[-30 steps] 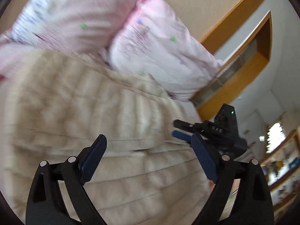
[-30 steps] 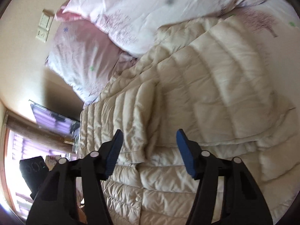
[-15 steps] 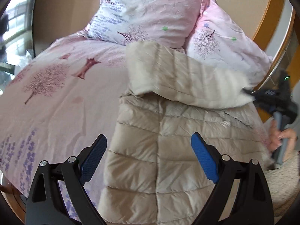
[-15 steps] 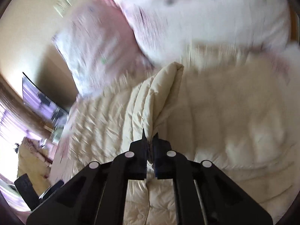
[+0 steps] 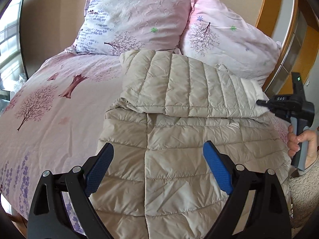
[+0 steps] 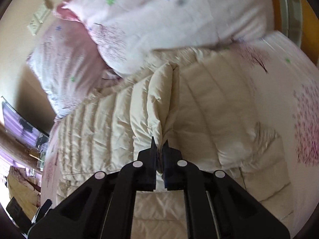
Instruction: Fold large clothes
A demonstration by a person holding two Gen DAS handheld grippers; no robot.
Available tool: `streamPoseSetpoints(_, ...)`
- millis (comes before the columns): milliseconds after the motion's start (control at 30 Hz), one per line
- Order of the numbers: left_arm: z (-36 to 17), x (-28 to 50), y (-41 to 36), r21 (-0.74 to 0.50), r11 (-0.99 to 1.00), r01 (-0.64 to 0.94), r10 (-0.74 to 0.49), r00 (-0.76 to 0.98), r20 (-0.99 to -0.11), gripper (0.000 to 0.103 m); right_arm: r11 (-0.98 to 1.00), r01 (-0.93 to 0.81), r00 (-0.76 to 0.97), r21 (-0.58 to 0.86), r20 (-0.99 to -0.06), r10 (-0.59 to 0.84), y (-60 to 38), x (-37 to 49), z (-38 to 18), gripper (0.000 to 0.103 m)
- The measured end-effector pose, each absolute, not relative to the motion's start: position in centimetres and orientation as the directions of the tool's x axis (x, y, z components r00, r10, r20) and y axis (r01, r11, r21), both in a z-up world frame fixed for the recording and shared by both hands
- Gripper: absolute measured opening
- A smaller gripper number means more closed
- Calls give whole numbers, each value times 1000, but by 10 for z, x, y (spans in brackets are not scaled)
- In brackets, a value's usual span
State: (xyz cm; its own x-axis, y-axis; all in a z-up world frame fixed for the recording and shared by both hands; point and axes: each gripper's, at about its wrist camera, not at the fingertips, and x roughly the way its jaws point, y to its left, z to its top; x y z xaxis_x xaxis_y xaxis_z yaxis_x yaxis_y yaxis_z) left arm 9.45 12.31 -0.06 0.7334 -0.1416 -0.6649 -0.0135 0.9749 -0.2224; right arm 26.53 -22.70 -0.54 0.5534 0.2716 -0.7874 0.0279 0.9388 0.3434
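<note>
Crosswise over the jacket (image 5: 179, 159) on the bed (image 5: 49, 109) lies its sleeve (image 5: 189, 91), seemingly pinched at the cuff by the right gripper (image 6: 159, 145), nearer than the spread left gripper (image 5: 157, 167).

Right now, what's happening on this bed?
A person is folding a beige puffer jacket spread on a pink bedspread. The right gripper, jaws shut, pinches a sleeve lying across the jacket's body. The left gripper hovers open above the lower jacket, holding nothing.
</note>
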Motion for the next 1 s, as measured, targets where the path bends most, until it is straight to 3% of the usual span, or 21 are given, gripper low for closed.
streamPoseSetpoints(100, -3, 95, 125, -219, 976, -22, -133, 734, -667, 92, 957, 55, 532, 283, -820, 212, -235, 267, -19, 8)
streamPoseSetpoints(233, -5, 90, 126, -199, 980, -23, -115, 749, -653, 92, 977, 72, 528, 202, -839, 135, -230, 266, -19, 34)
streamPoseSetpoints(267, -5, 87, 126, -189, 982, -18, -109, 763, -637, 92, 977, 84, 554, 199, -824, 120, -232, 262, -13, 35)
streamPoseSetpoints(433, -2, 79, 126, -189, 982, -9, -109, 790, -604, 92, 976, 15, 653, 216, -741, 154, -227, 244, 17, 35)
streamPoseSetpoints(533, -4, 85, 129, -217, 976, -28, -120, 762, -636, 92, 970, -43, 605, 238, -767, 214, -214, 250, 12, 33)
streamPoseSetpoints(833, -13, 81, 140, -263, 963, -60, -144, 709, -690, 99, 971, -13, 439, 238, -871, 219, -209, 276, -38, 34)
streamPoseSetpoints(900, -14, 78, 147, -283, 956, -75, -150, 706, -692, 99, 964, -14, 426, 264, -871, 244, -212, 277, -36, 37)
streamPoseSetpoints(967, -16, 74, 154, -298, 951, -87, -153, 704, -694, 99, 945, -28, 421, 325, -854, 306, -219, 272, -27, 51)
streamPoseSetpoints(1000, -16, 70, 160, -312, 945, -96, -157, 705, -692, 99, 939, -34, 425, 343, -845, 324, -222, 270, -23, 53)
